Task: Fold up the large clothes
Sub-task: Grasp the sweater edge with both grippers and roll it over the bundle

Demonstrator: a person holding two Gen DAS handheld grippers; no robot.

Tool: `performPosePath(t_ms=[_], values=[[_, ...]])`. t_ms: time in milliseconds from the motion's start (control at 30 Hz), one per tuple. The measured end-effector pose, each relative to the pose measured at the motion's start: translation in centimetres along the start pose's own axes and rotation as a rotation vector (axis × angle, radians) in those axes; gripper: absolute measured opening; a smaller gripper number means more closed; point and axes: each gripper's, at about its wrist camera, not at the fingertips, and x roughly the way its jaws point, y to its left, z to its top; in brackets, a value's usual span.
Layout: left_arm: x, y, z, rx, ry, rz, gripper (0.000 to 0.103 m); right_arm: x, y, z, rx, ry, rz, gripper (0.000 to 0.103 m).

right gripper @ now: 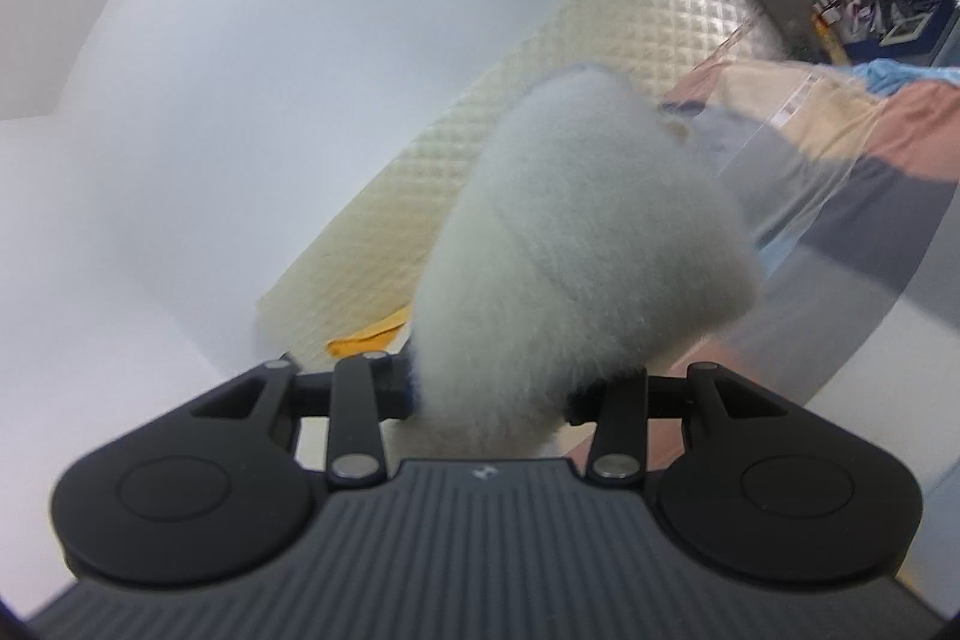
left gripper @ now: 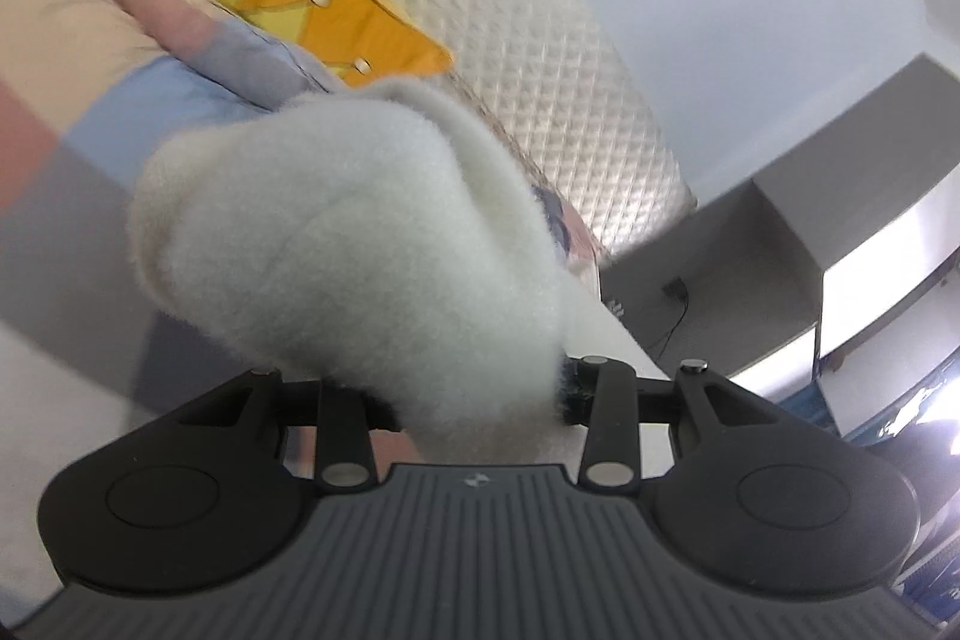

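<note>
Left wrist view: left gripper (left gripper: 474, 400) pinching fleece (left gripper: 360, 244), bed (left gripper: 90, 142) at ten o'clock. Right gripper (right gripper: 492, 394) likewise; no fold visible.

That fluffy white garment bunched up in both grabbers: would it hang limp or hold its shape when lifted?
Probably limp: the fluffy white garment bulges in soft rounded folds where the left gripper pinches it, and likewise at the right gripper. Its thick pile looks bulky yet likely light. The fuzzy surface should grip rather than slip.
</note>
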Motion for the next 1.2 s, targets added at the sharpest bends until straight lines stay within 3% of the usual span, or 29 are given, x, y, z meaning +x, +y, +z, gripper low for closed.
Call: performPosePath(t_ms=[133,233,333,500,633,767,1033,1200], values=[[7.4,-1.8,-0.4,0.053,0.034,0.008,0.044,2.5,-4.8,2.6,0.033,-0.016,-0.038,0.044],[11.9,-0.9,-2.0,0.061,0.022,-0.003,0.044,4.2,-8.0,2.8,0.019,-0.030,-0.066,0.044],[15.4,1.6,-4.3,0.091,0.046,0.020,0.044,5.4,-12.2,0.7,0.048,-0.033,-0.081,0.044],[19.7,6.4,-7.6,0.121,0.115,0.081,0.044,7.4,-18.4,-3.6,0.121,0.039,-0.160,0.044],[19.2,10.1,-10.5,0.143,0.113,0.061,0.044,6.7,-21.4,-8.2,0.178,0.075,-0.190,0.045],[18.7,12.9,-12.2,0.118,0.093,0.014,0.045,5.0,-23.0,-11.1,0.223,0.076,-0.150,0.046],[17.5,12.4,-12.4,0.050,0.088,0.039,0.051,4.6,-22.5,-10.9,0.244,0.092,-0.164,0.049],[13.5,11.2,-12.5,0.118,0.080,0.095,0.053,2.1,-21.2,-11.2,0.282,0.097,-0.231,0.053]])
